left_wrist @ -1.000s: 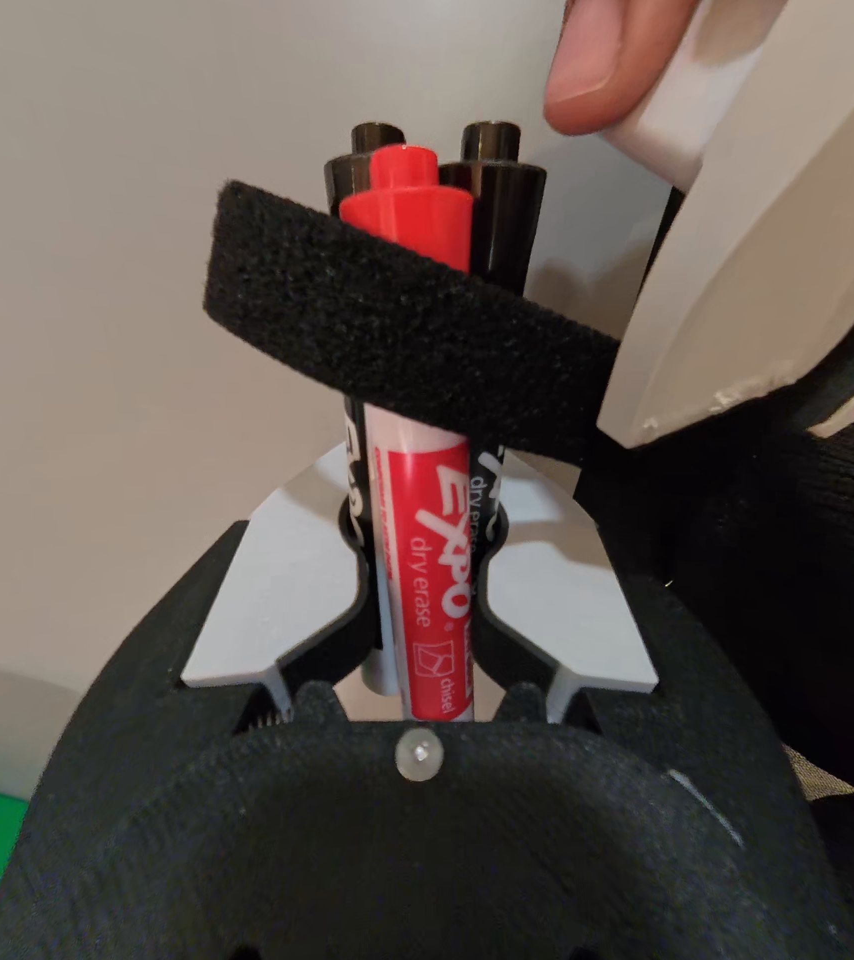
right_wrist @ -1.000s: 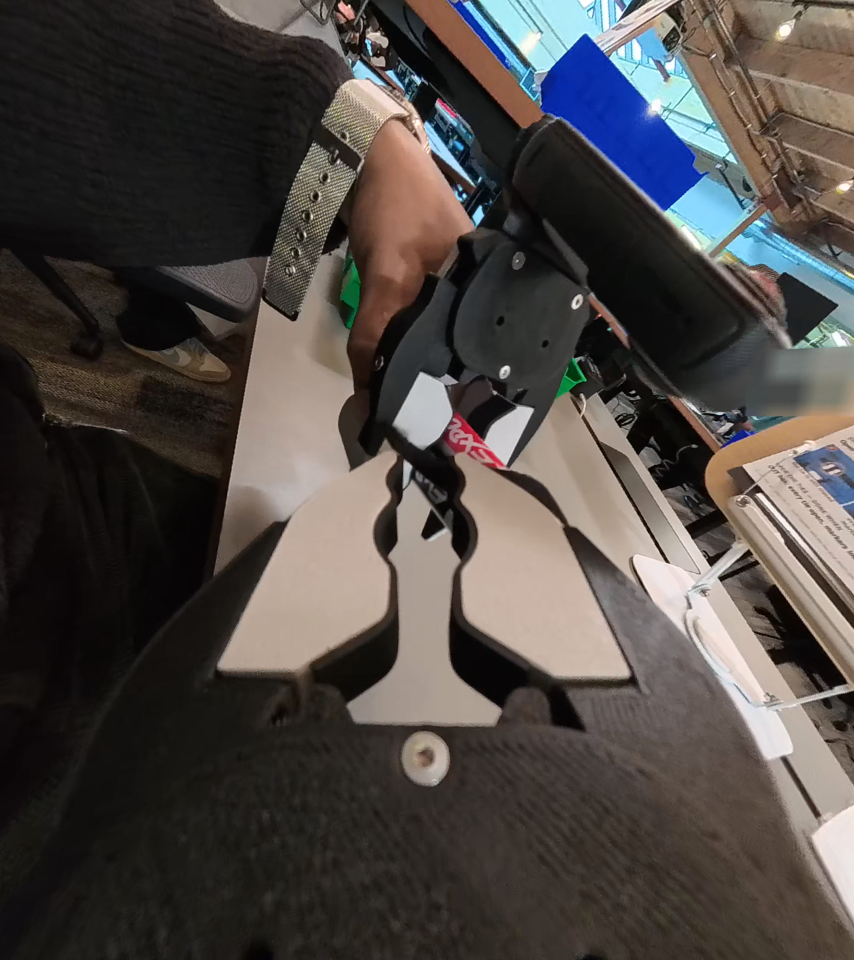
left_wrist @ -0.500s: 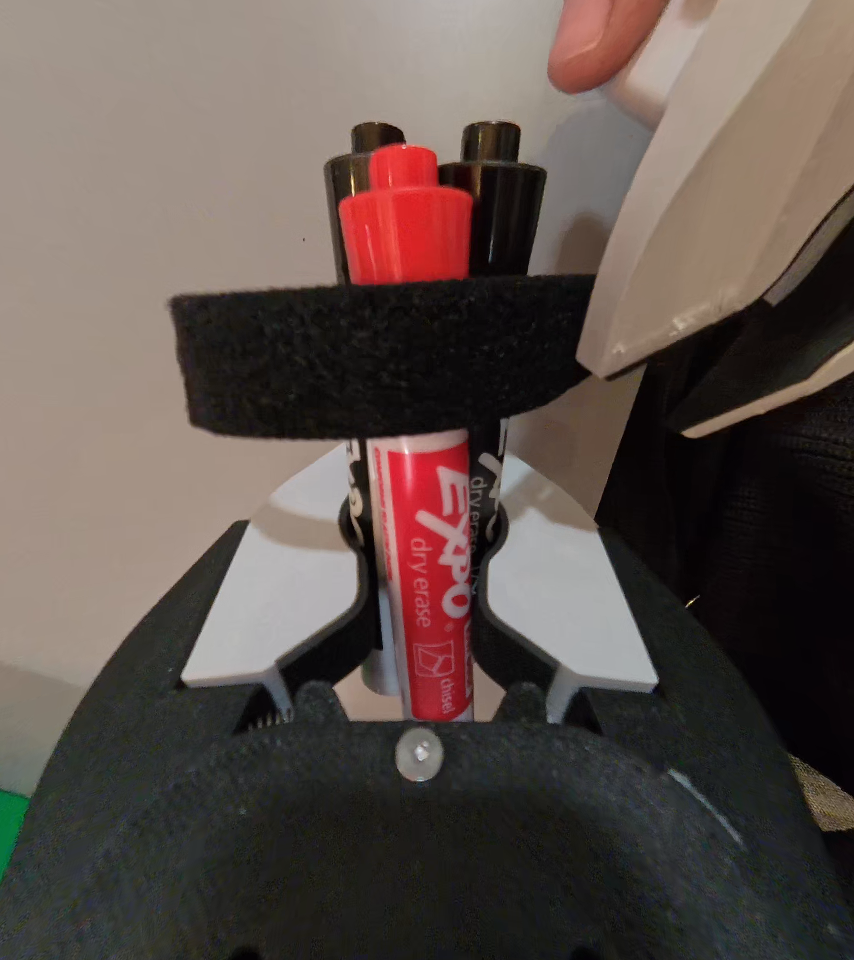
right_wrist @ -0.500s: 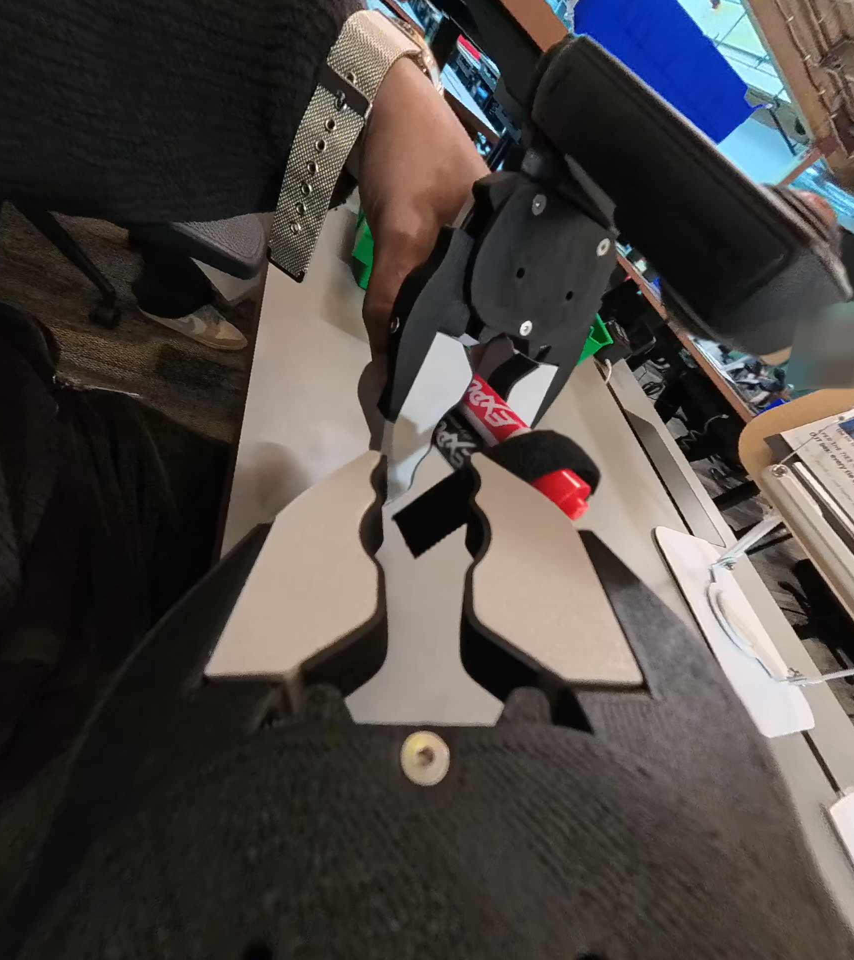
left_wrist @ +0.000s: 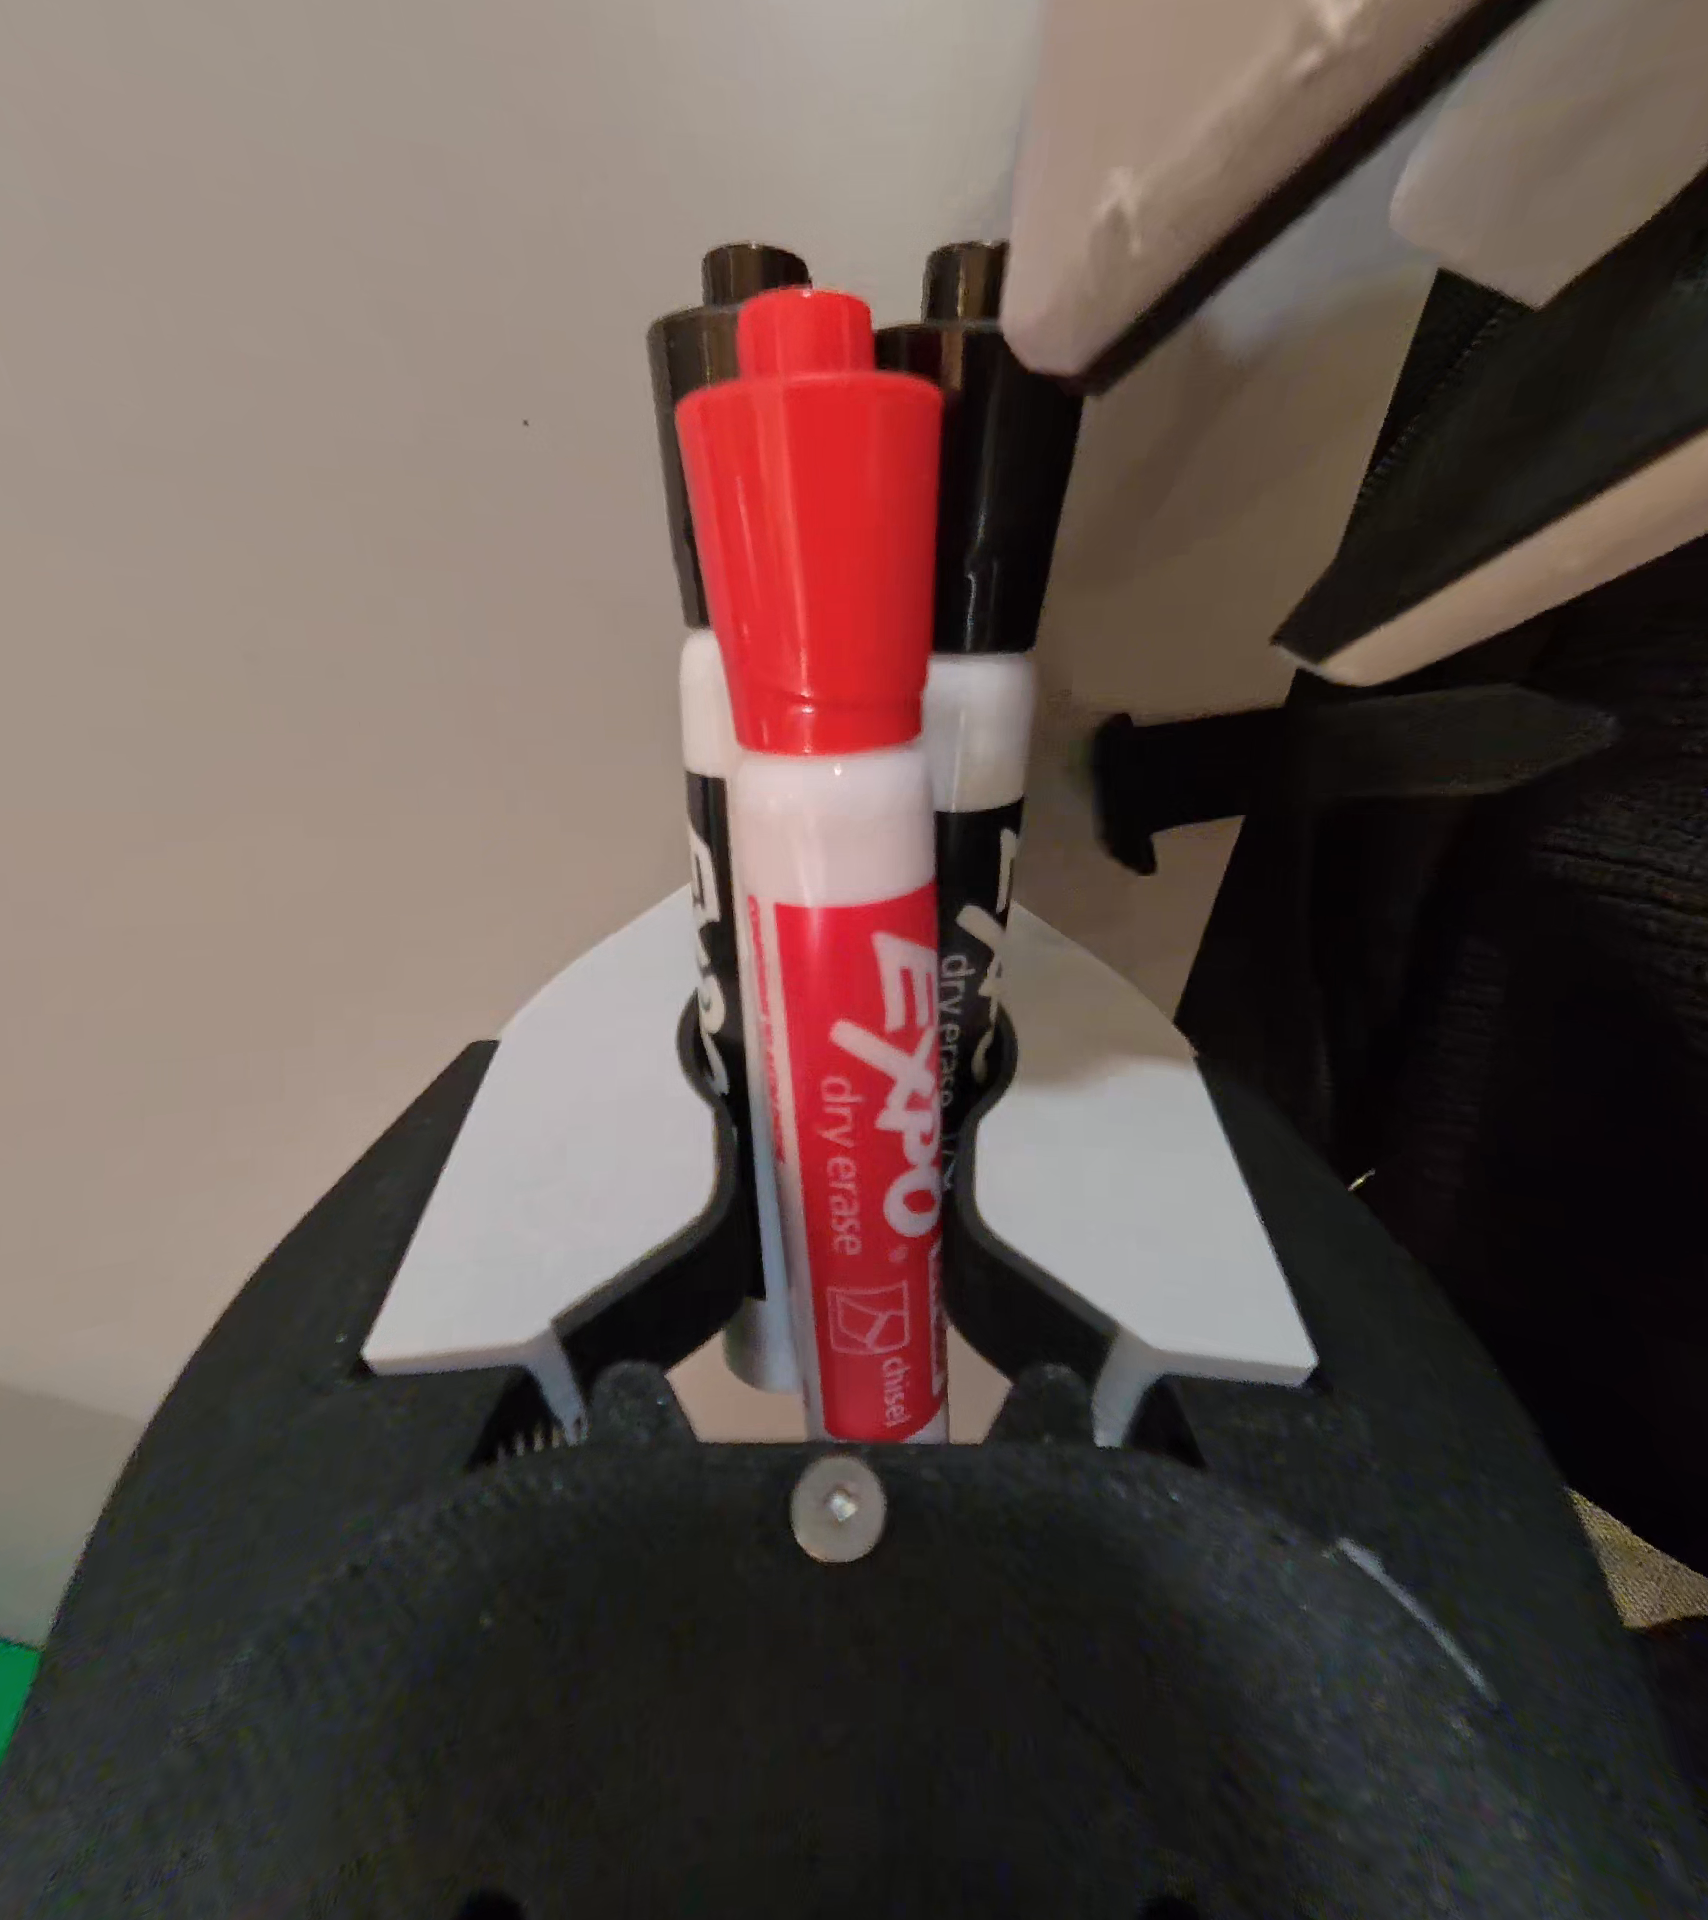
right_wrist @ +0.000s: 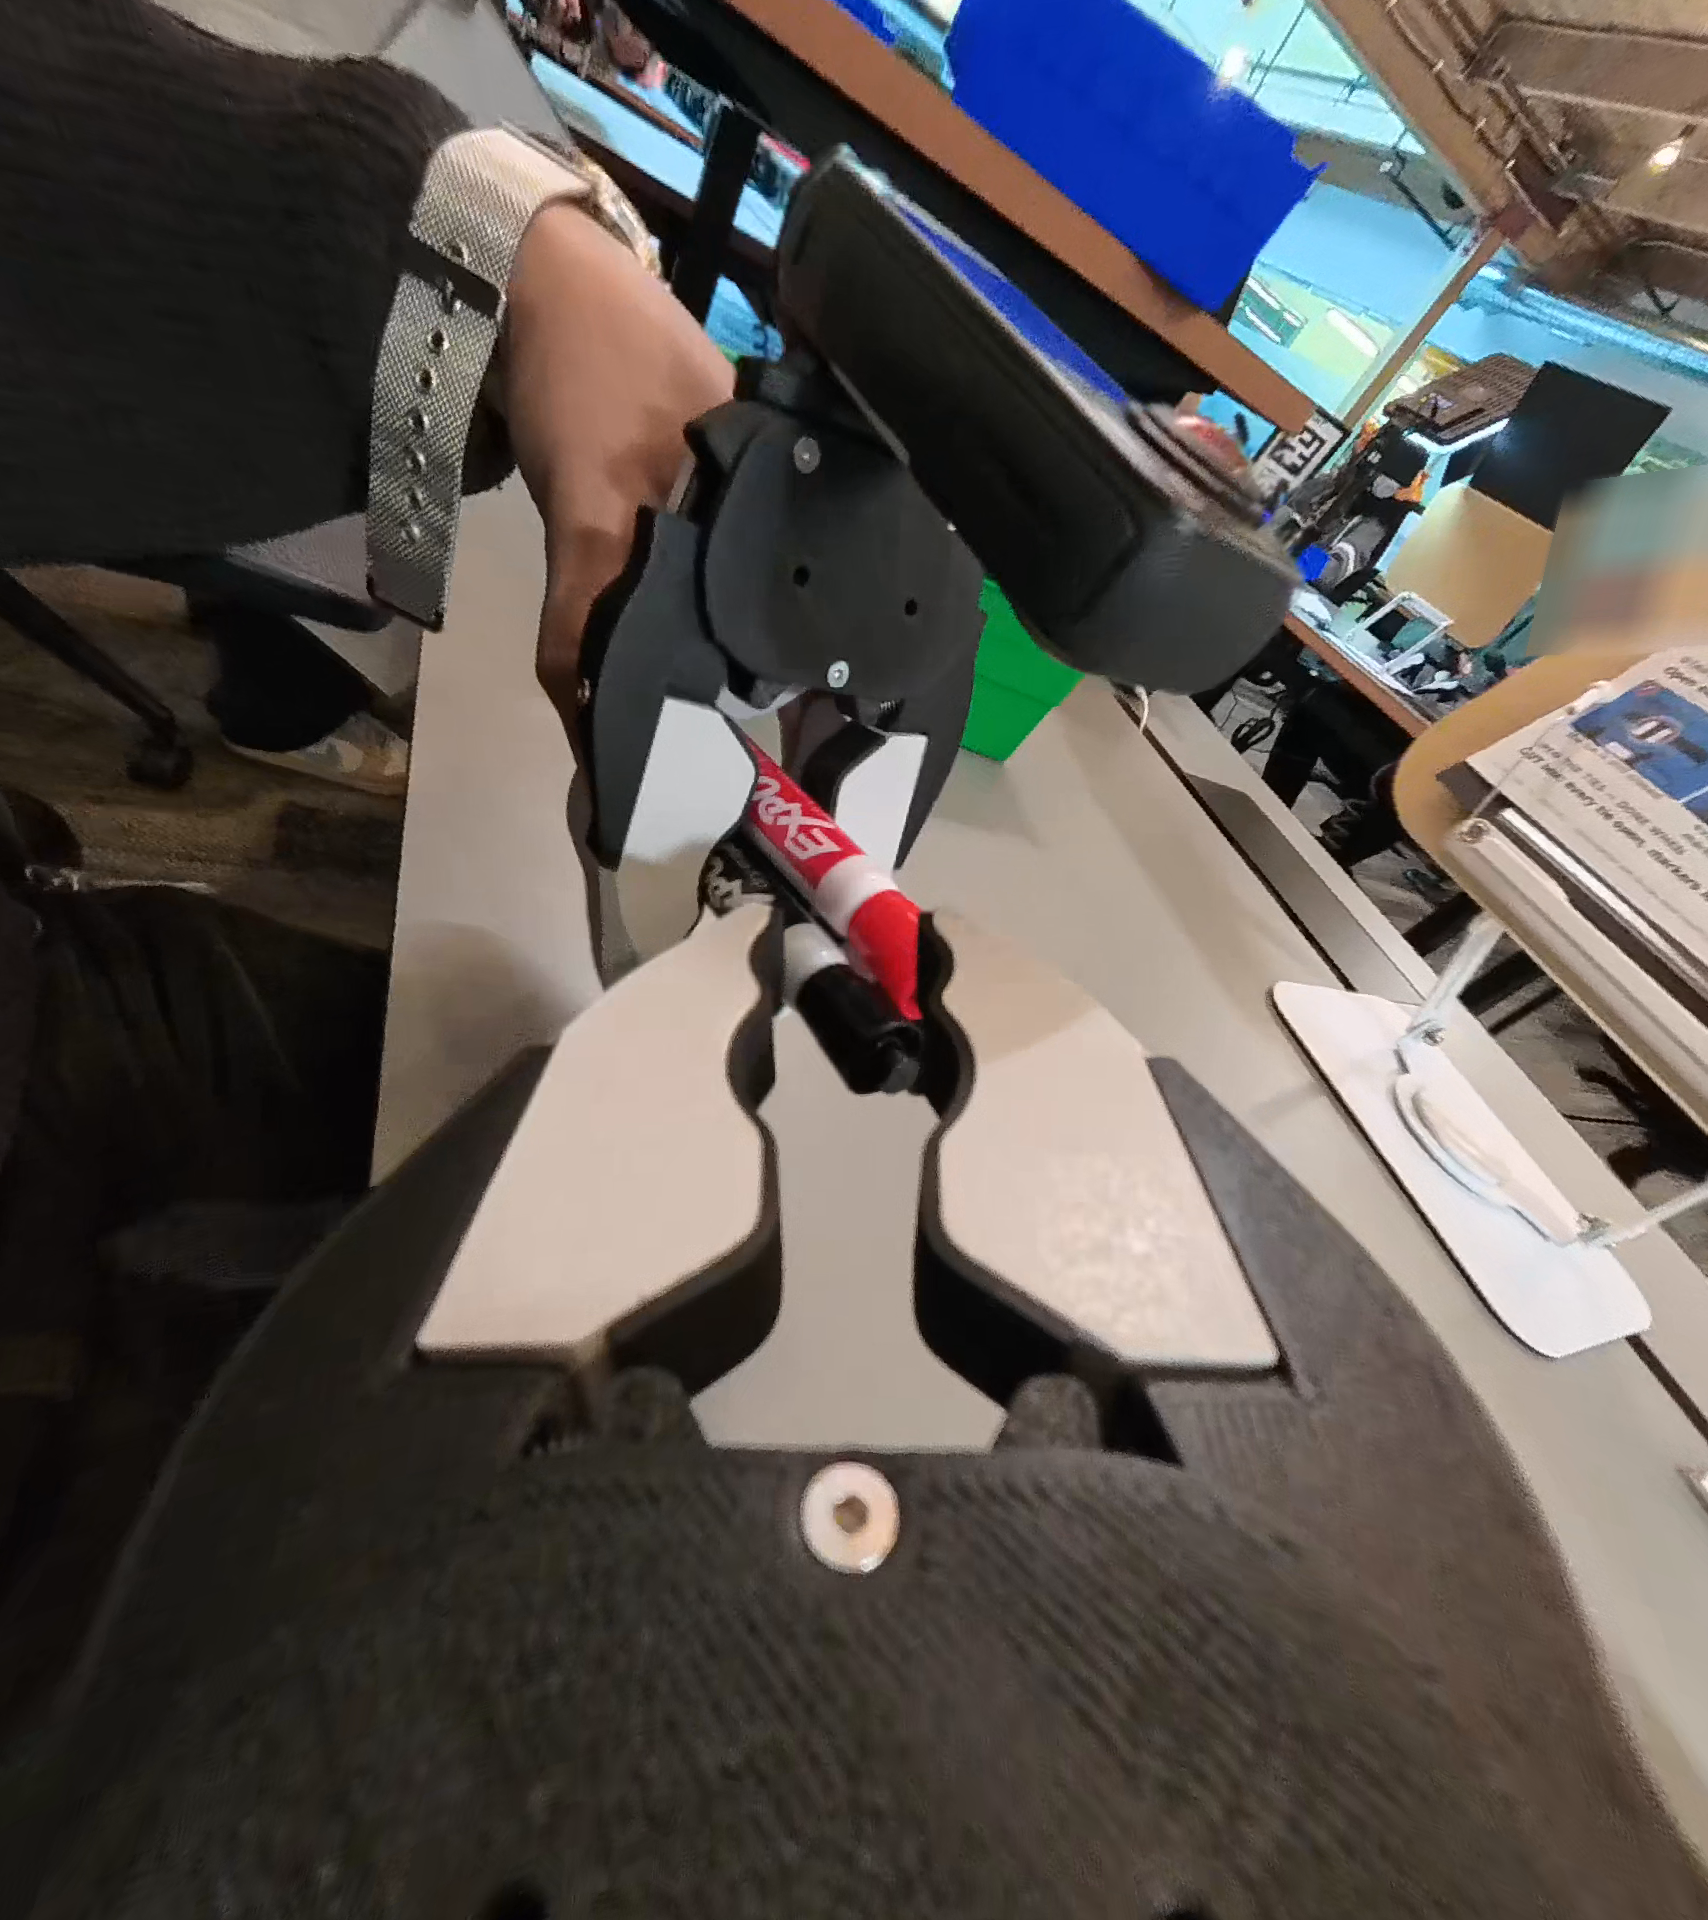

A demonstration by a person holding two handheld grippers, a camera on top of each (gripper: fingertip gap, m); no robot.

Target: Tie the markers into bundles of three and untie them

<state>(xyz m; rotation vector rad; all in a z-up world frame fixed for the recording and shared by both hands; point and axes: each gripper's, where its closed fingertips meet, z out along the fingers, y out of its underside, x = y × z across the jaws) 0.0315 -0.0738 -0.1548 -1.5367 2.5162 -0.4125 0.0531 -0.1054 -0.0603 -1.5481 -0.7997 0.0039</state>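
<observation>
My left gripper (left_wrist: 845, 1049) clamps three markers: one red marker (left_wrist: 834, 790) in front, two black markers (left_wrist: 995, 540) behind, caps pointing away. My right gripper (right_wrist: 850, 997) is nearly closed at its tips beside the caps. I cannot tell whether it pinches the black strap (left_wrist: 1349, 743) hanging alongside.

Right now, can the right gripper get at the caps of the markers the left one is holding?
Probably yes. The left gripper clamps only the barrels, so the red marker and black markers have bare caps facing the right gripper.
</observation>
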